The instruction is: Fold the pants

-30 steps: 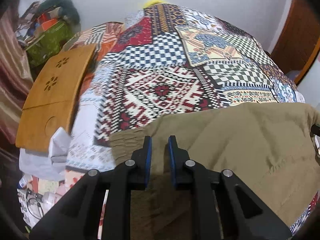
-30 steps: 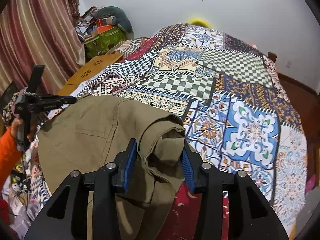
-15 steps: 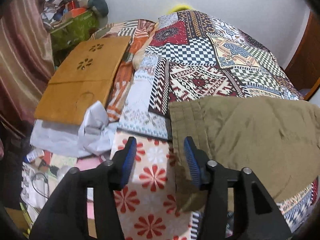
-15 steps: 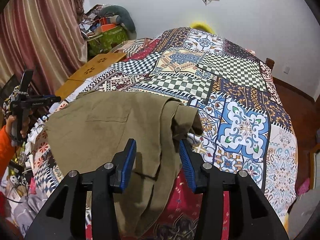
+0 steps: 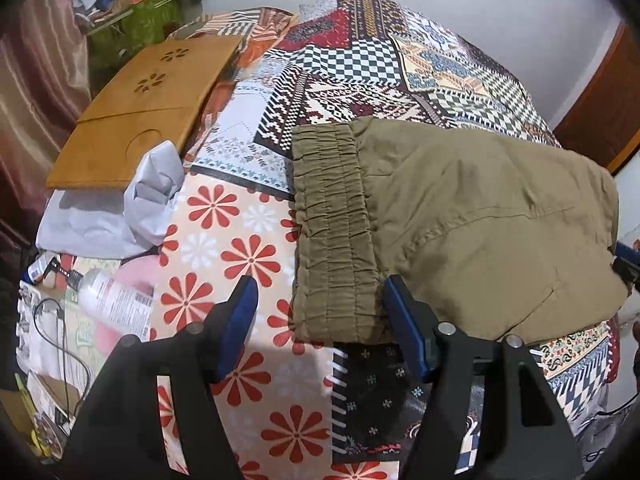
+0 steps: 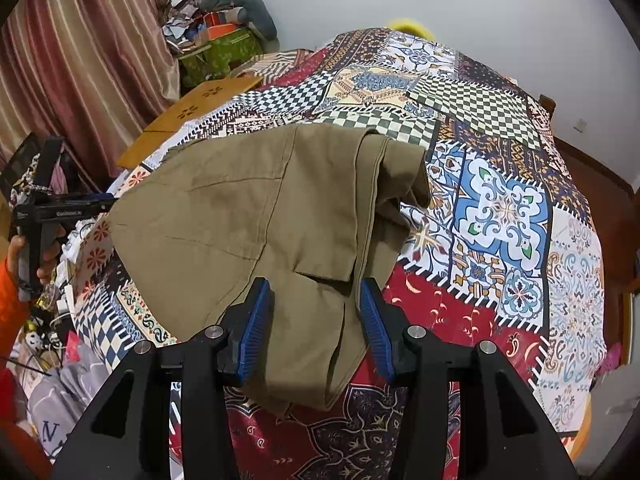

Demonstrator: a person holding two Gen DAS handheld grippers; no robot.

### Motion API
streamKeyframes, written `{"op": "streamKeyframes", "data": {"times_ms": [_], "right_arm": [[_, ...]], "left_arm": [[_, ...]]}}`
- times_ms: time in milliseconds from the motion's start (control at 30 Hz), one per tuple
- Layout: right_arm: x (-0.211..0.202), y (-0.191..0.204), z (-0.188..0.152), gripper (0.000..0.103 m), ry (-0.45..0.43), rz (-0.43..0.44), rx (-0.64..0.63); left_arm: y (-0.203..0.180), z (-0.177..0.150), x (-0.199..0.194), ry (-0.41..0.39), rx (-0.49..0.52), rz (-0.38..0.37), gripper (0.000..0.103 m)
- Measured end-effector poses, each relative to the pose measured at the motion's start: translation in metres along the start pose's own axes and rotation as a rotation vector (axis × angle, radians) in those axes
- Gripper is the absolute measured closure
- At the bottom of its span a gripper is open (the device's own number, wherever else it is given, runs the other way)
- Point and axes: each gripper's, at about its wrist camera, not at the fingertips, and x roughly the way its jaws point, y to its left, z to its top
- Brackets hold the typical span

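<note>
Olive-khaki pants [image 5: 460,216] lie folded on the patchwork bedspread [image 5: 360,60]. Their ribbed elastic waistband [image 5: 332,224] faces my left gripper [image 5: 316,324], which is open and empty just in front of the waistband's near corner. In the right wrist view the pants [image 6: 248,216] lie with bunched folded legs at their right side [image 6: 392,184]. My right gripper [image 6: 316,328] is open over the pants' near edge, holding nothing. The left gripper also shows in the right wrist view [image 6: 60,212], at the pants' left edge.
A wooden lap tray [image 5: 140,108] and white crumpled cloth [image 5: 132,204] lie left of the pants. A plastic bottle [image 5: 112,296] and cables sit at the bed's left edge. Curtains [image 6: 80,52] and piled bags [image 6: 216,36] stand at the far left.
Both grippers opened and let go of the pants, then pulled back toward me. The pants now rest flat on the bed.
</note>
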Motion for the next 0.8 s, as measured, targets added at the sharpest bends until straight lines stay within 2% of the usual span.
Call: {"op": "streamKeyframes", "data": {"times_ms": [100, 233, 467, 633, 700, 733, 800], "right_arm": [[0.003, 0.001, -0.001, 0.06, 0.013, -0.002, -0.003], [0.008, 0.002, -0.003, 0.06, 0.023, 0.001, -0.002], [0.008, 0.0, -0.005, 0.06, 0.017, 0.026, 0.031], [0.005, -0.001, -0.006, 0.06, 0.024, 0.052, 0.046], [0.003, 0.0, -0.008, 0.06, 0.025, 0.061, 0.048], [0.001, 0.0, -0.01, 0.06, 0.023, 0.07, 0.051], [-0.001, 0.001, -0.011, 0.066, 0.022, 0.092, 0.053]], "left_arm": [[0.004, -0.005, -0.01, -0.018, 0.007, 0.018, 0.038], [0.01, -0.016, -0.019, -0.025, 0.056, 0.085, 0.037], [0.02, -0.036, 0.001, 0.046, 0.022, 0.027, 0.037], [0.007, -0.027, 0.017, 0.028, 0.034, 0.083, 0.037], [0.006, -0.02, 0.017, 0.005, 0.02, 0.092, 0.04], [0.005, -0.015, 0.016, -0.018, 0.018, 0.103, 0.045], [0.003, -0.006, 0.015, -0.049, 0.024, 0.127, 0.051]]}}
